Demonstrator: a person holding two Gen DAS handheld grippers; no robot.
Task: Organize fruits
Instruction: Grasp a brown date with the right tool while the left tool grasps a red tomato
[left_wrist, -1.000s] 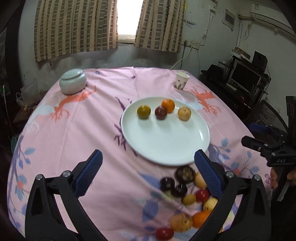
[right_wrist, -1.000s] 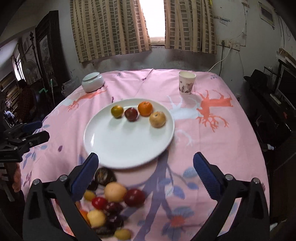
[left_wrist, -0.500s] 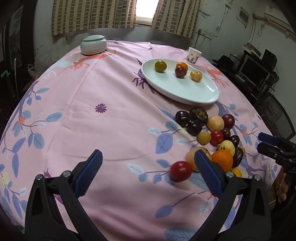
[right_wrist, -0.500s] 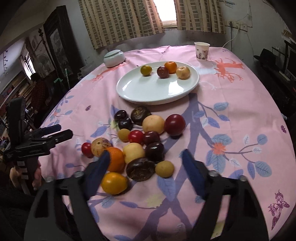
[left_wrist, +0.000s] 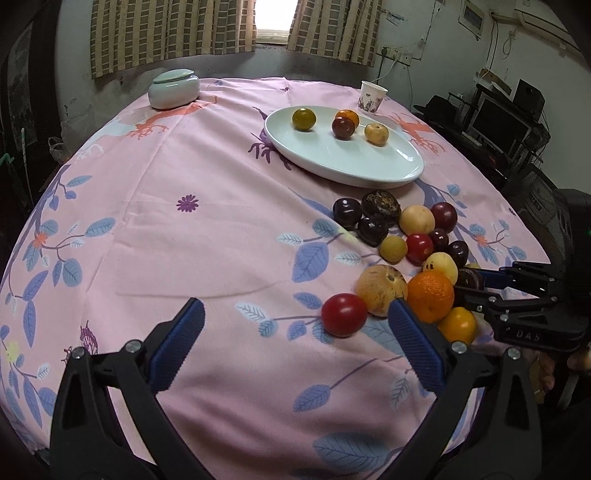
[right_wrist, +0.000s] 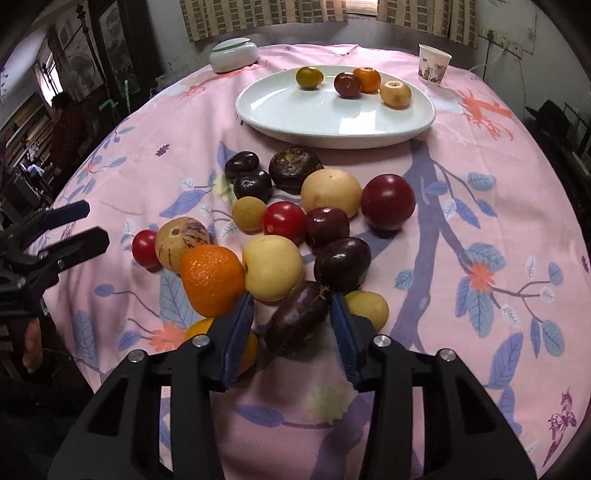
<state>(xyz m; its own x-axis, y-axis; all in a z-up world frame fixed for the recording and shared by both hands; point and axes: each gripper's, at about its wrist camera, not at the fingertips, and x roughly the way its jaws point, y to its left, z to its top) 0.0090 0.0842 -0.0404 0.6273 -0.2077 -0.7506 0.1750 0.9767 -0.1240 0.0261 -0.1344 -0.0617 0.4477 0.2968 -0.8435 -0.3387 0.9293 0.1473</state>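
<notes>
Fruits lie heaped near the tabletop's near edge, and the right gripper (right_wrist: 291, 314) has its blue pads on either side of a dark purple fruit (right_wrist: 299, 321) at the heap's near end; whether the pads touch it I cannot tell. Touching this fruit are a yellow fruit (right_wrist: 273, 267) and a deep purple plum (right_wrist: 341, 264). The left gripper (left_wrist: 295, 339) hovers spread wide, holding nothing, beside a red tomato (left_wrist: 344, 314). Farther in, a white plate (right_wrist: 314, 118) carries four fruits.

Round table under pink tablecloth (left_wrist: 207, 229), white plate (left_wrist: 369, 166), loose fruit pile (right_wrist: 295, 229), lidded ceramic jar (left_wrist: 173, 89), paper cup (left_wrist: 372, 96) at far edge
</notes>
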